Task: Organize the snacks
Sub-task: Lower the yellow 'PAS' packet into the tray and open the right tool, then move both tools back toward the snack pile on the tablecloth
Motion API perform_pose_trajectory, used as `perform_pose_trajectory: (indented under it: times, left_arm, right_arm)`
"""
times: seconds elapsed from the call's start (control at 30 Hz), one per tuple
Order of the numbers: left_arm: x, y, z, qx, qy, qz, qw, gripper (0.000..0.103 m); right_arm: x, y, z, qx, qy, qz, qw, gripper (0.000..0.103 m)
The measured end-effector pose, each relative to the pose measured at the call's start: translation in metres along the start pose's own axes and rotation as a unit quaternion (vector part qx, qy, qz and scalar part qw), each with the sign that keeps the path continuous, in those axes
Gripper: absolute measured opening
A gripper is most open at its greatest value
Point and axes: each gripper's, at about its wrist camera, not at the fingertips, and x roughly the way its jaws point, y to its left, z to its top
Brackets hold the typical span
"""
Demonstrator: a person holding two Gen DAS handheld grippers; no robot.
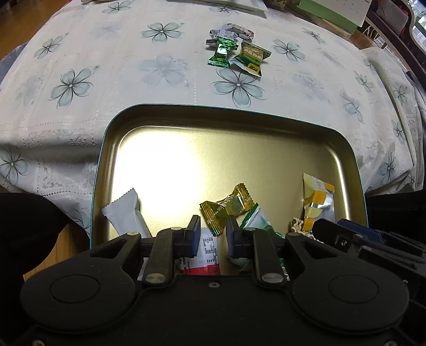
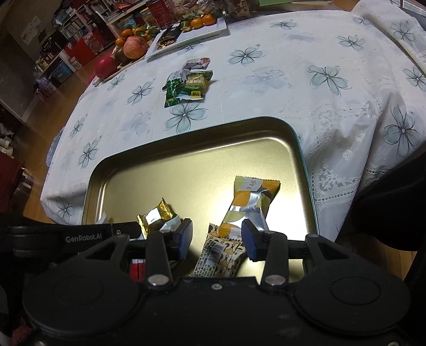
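Note:
A gold metal tray [image 1: 239, 117] [image 2: 191, 138] lies at the near table edge. In it lie a white packet [image 1: 125, 213], a gold candy [image 1: 226, 206] [image 2: 157, 215], a yellow-and-silver packet [image 1: 318, 199] [image 2: 250, 202], a patterned packet [image 2: 218, 252], a green-white packet [image 1: 255, 218] and a red-white packet [image 1: 209, 252]. Several loose green and white snacks [image 1: 234, 50] [image 2: 187, 85] lie on the tablecloth beyond the tray. My left gripper [image 1: 213, 231] is open and empty over the tray's near part. My right gripper [image 2: 217, 237] is open and empty above the patterned packet; it also shows in the left wrist view [image 1: 354, 234].
The flowered tablecloth [image 1: 106, 79] covers the table. A white platter [image 2: 213, 30] with oranges and an apple [image 2: 135, 46] stands at the far left. Boxes and papers [image 1: 327, 13] stand at the far edge. The floor drops off left of the table.

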Motion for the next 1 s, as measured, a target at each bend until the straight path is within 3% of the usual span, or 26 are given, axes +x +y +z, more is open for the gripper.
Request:
perform_pose_trajectory:
  times: [0.47, 1.0]
  left_arm:
    - [-0.022, -0.008, 0.033, 0.029, -0.003, 0.016, 0.9995, 0.027]
    - [-0.019, -0.009, 0.102, 0.047, -0.016, 0.040, 0.9979, 0.028]
  right_arm:
    - [0.002, 0.025, 0.041, -0.046, 0.048, 0.019, 0.998, 0.045]
    - [0.020, 0.028, 0.125, -0.047, 0.042, 0.008, 0.998, 0.045]
